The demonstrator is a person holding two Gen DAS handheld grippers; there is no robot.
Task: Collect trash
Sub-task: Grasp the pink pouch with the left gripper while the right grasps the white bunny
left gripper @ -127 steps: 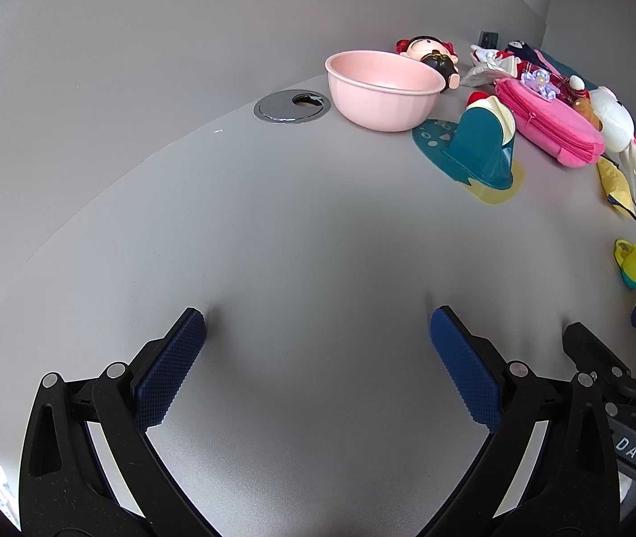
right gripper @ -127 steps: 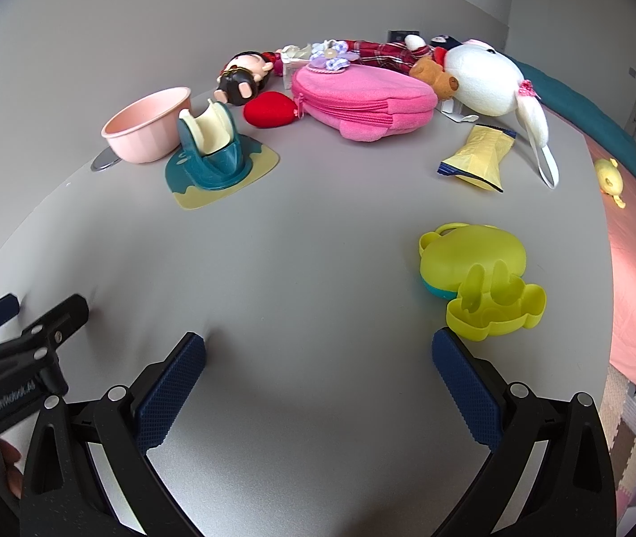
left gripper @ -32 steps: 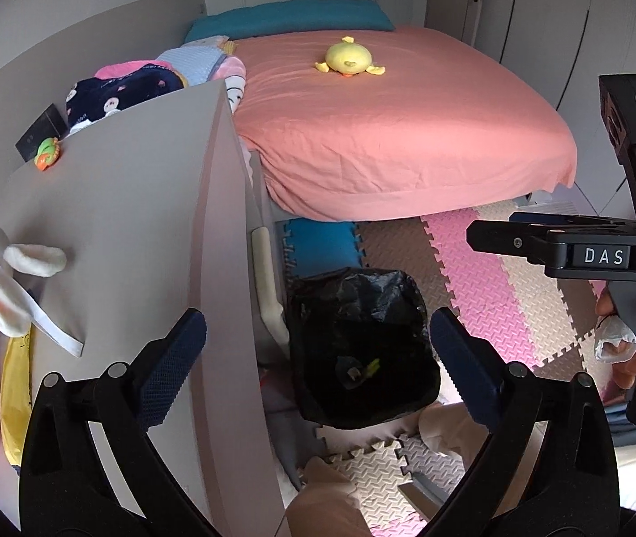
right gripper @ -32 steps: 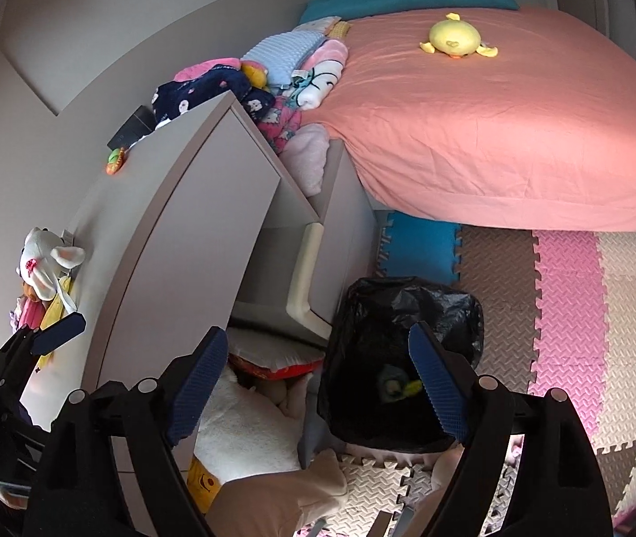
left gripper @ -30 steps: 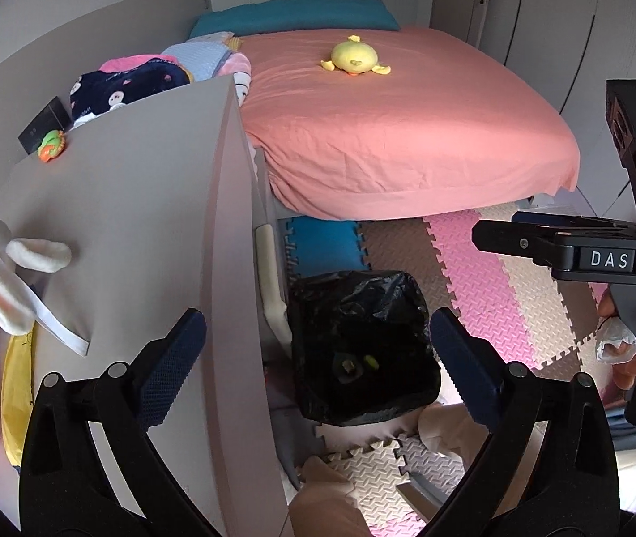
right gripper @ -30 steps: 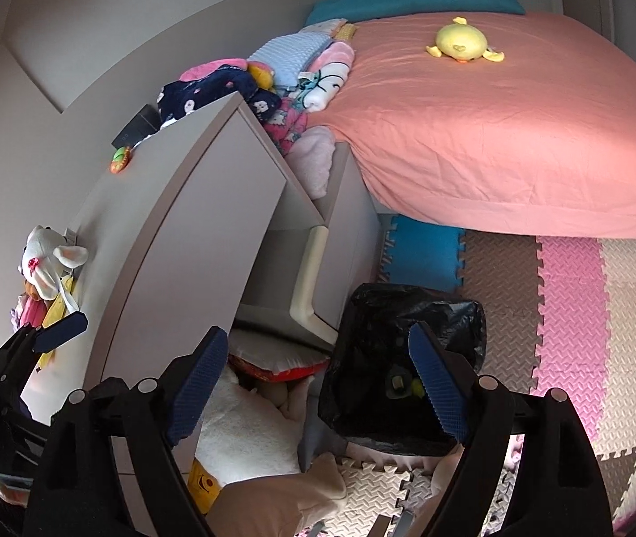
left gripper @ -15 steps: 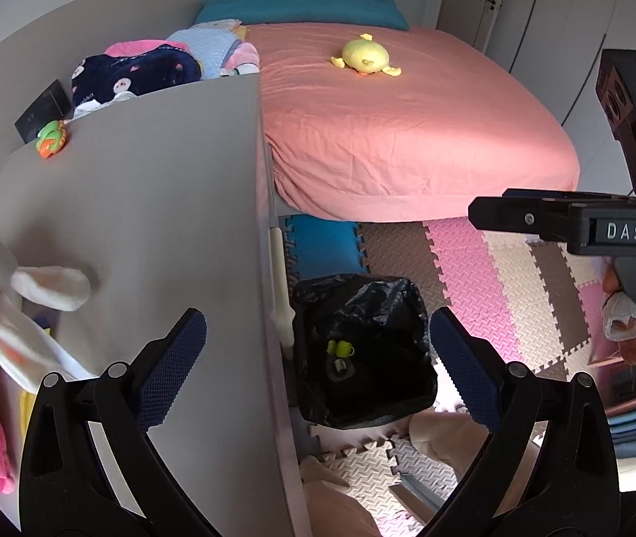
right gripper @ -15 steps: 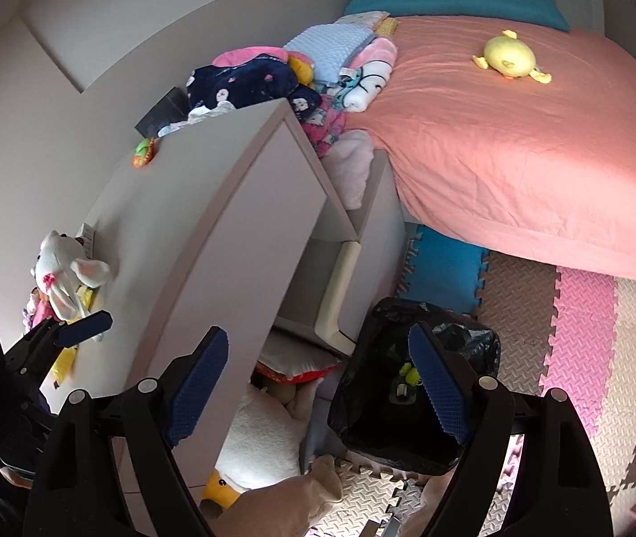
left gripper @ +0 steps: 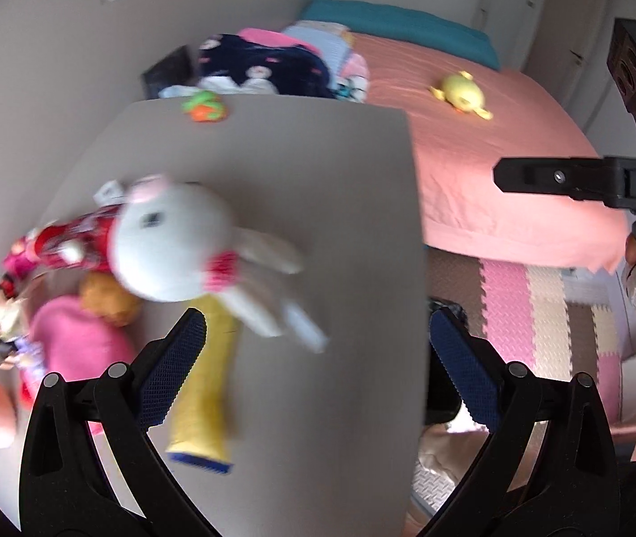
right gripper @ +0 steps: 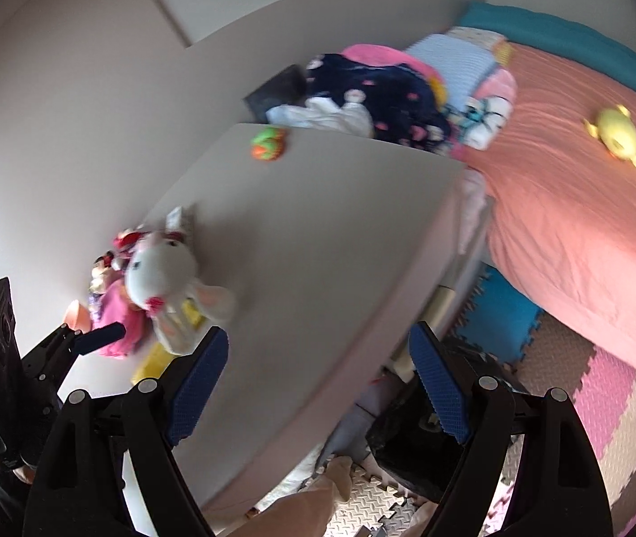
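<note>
Hovering empty, jaws wide: left hand-held gripper [left gripper: 318, 358], right hand-held gripper [right gripper: 318, 380]. Yellow wrapper [left gripper: 206, 385] ahead on tabletop [left gripper: 340, 206], uncollected. Bin [right gripper: 411, 447] below right.

Both wrist views look down across the desk [left gripper: 318, 232] toward the bed [right gripper: 586, 206].
</note>
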